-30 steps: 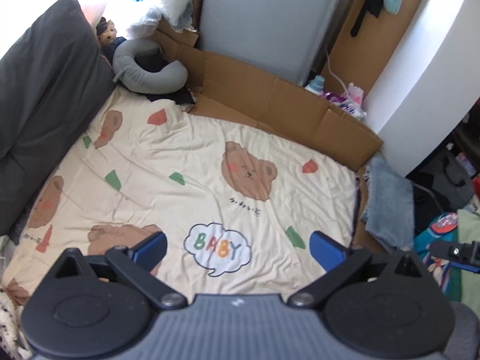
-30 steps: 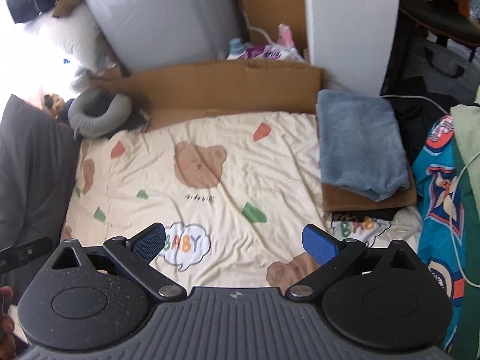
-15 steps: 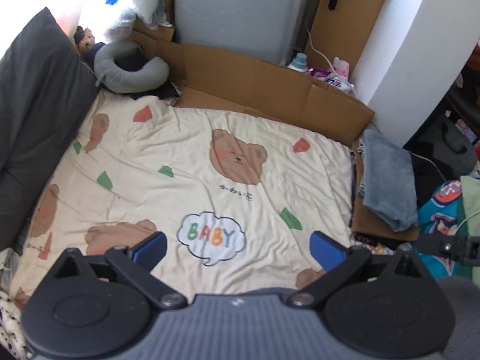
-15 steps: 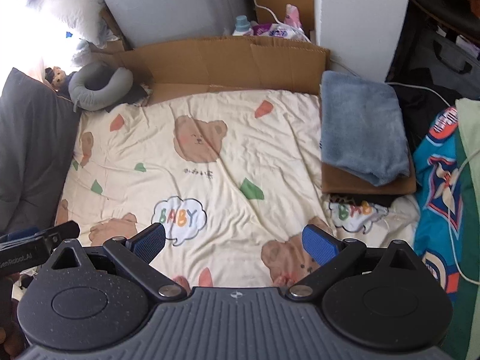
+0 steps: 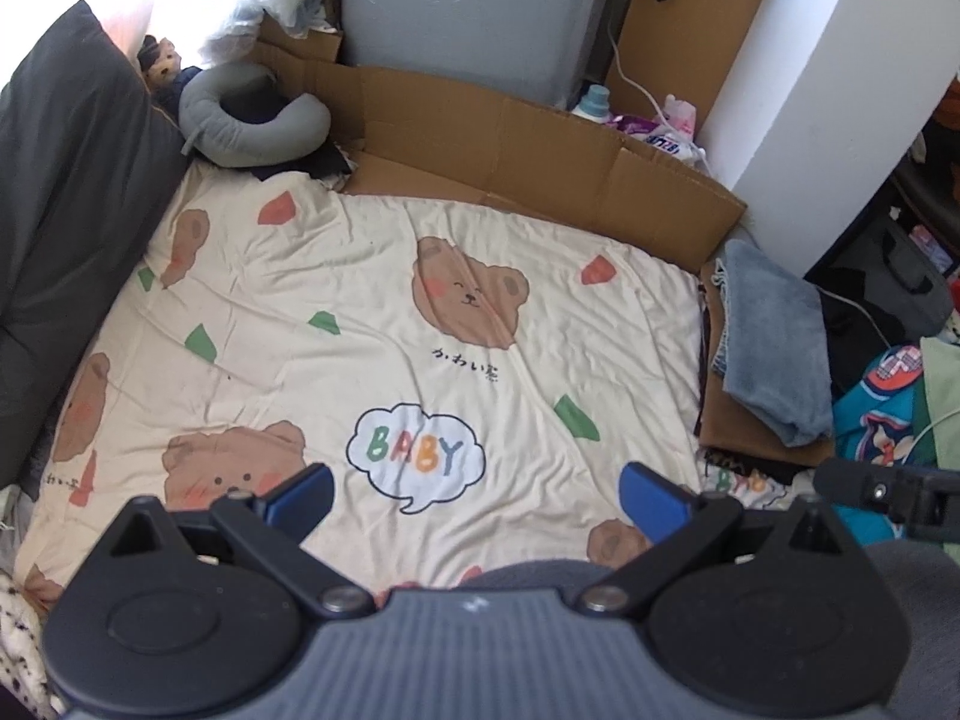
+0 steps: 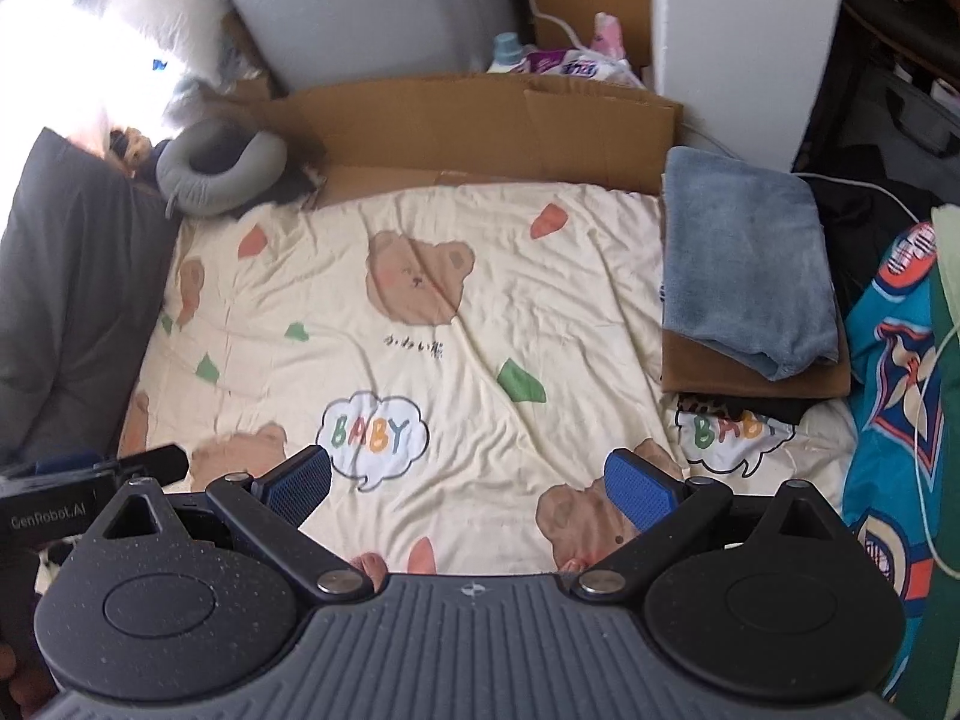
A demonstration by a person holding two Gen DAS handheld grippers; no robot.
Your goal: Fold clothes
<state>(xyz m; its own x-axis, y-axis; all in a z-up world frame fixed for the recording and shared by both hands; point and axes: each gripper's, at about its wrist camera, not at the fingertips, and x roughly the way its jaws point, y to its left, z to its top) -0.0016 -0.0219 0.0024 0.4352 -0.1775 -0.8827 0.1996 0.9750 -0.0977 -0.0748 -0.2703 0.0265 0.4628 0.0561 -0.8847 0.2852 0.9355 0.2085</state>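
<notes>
Cream bedsheet (image 5: 372, 300) with cartoon bears and a "BABY" speech bubble covers the bed, and both cameras look down on it from above. Flattened cardboard (image 5: 540, 144) stands along the far edge, with a grey neck pillow (image 5: 246, 126) in the far-left corner and a dark cushion (image 5: 66, 198) down the left side.

The clothes are a small stack off past the right-hand jaw in both views: a folded blue-grey towel (image 6: 744, 276) on top, a brown piece (image 6: 750, 378) under it, something black below that. The stack sits at the right edge of the bed, well apart from both tools.

Left gripper (image 5: 474, 495) has its jaws spread wide, blue pads empty, hanging over the sheet near the speech bubble and touching nothing. Right gripper (image 6: 468, 489) is the same deal, wide open and holding nothing, above a bear print. A teal patterned cloth (image 6: 894, 420) lies further right, beyond the stack.
</notes>
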